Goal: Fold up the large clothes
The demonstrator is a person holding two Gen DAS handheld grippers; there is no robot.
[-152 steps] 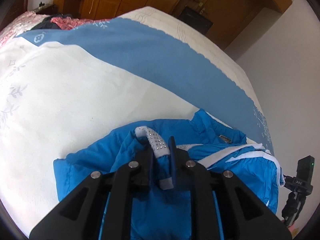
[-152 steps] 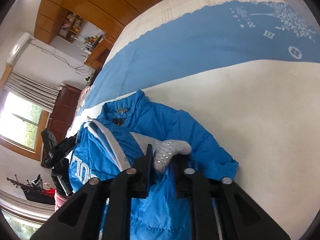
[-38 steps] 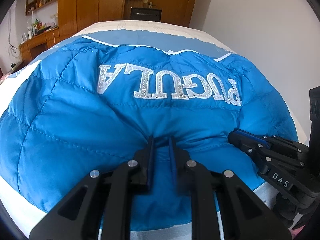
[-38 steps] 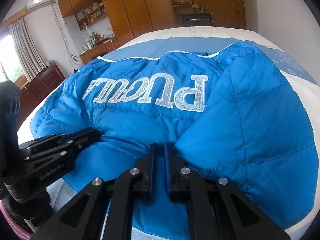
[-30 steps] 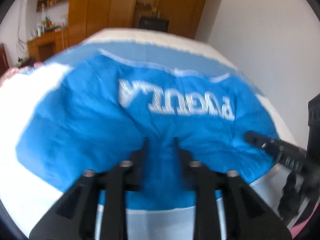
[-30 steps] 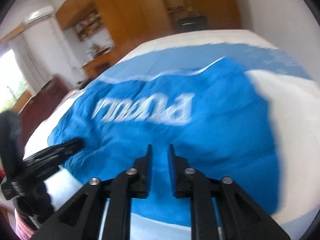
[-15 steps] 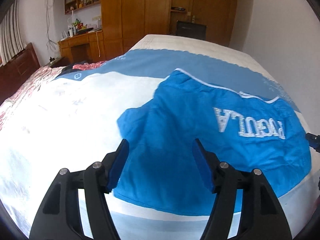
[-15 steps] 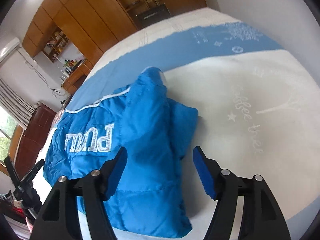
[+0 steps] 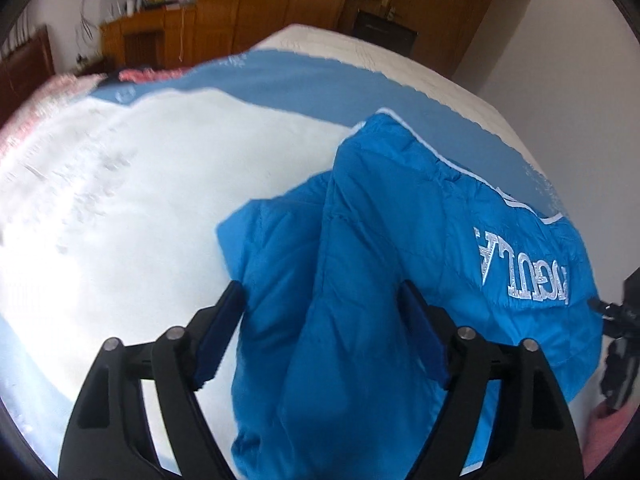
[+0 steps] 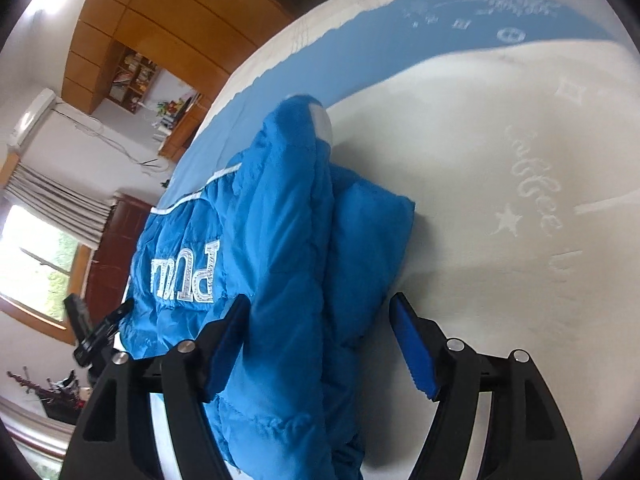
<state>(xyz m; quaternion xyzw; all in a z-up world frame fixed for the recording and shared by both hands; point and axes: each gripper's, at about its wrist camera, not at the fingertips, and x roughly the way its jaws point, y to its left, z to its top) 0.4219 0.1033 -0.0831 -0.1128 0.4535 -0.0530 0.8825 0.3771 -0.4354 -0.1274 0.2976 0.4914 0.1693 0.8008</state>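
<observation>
A bright blue puffer jacket (image 9: pixel 380 264) with silver lettering on its back lies back-up on the bed (image 9: pixel 140 200). My left gripper (image 9: pixel 320 328) is open and empty, its jaws wide apart above the jacket's left side, where a folded part sticks out. In the right wrist view the jacket (image 10: pixel 280 240) lies with its right sleeve folded along its side. My right gripper (image 10: pixel 320 332) is open and empty above that sleeve. I cannot tell whether either gripper touches the cloth.
The bed has a white cover with a wide blue band (image 9: pixel 320 84) across it. Wooden cabinets (image 9: pixel 248 4) stand behind the bed. A black camera stand (image 9: pixel 620 344) is at the bed's edge by the jacket. A pink cloth (image 9: pixel 52 88) lies at the far left.
Both grippers let go of the jacket and opened wide. The jacket, held up before, now lies flat on the bed. Each gripper has swung out to its own side of the jacket.
</observation>
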